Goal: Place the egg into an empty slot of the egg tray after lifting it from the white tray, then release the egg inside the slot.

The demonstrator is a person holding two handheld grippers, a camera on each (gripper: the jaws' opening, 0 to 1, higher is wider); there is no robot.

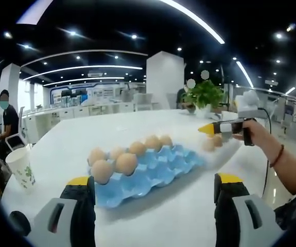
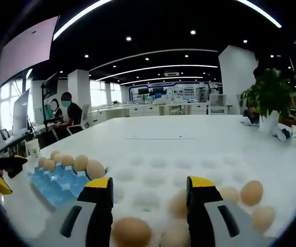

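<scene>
At a long white table (image 1: 163, 128) in an open-plan office, the left gripper (image 1: 155, 193) hangs w/ jaws spread wide apart and nothing between them, just short of a blue egg tray (image 1: 153, 172) that lies flat on the tabletop. Six brown eggs sit along the tray's far side; the nearest tray egg (image 1: 102, 170) is at the left corner, and the near rows of slots are bare. A paper cup (image 1: 22, 167) stands upright on the table, well left of the tray. In the left gripper view the right gripper (image 1: 213, 135), held in a person's hand (image 1: 256, 135), hovers at the far right over a blurred egg or two. The right gripper view looks along its own yellow-tipped jaws, also parted, over the white tray (image 2: 158, 170) w/ its dimpled slots; an egg (image 2: 131, 232) lies right below the gap, not clamped, w/ another egg (image 2: 178, 204) beside the right jaw and three more eggs (image 2: 251, 193) off to the right. The blue tray shows at left in that view, the left gripper's tip beside it. A potted plant (image 2: 269, 98) stands far back; a seated person (image 2: 71, 114) works at a desk behind.
</scene>
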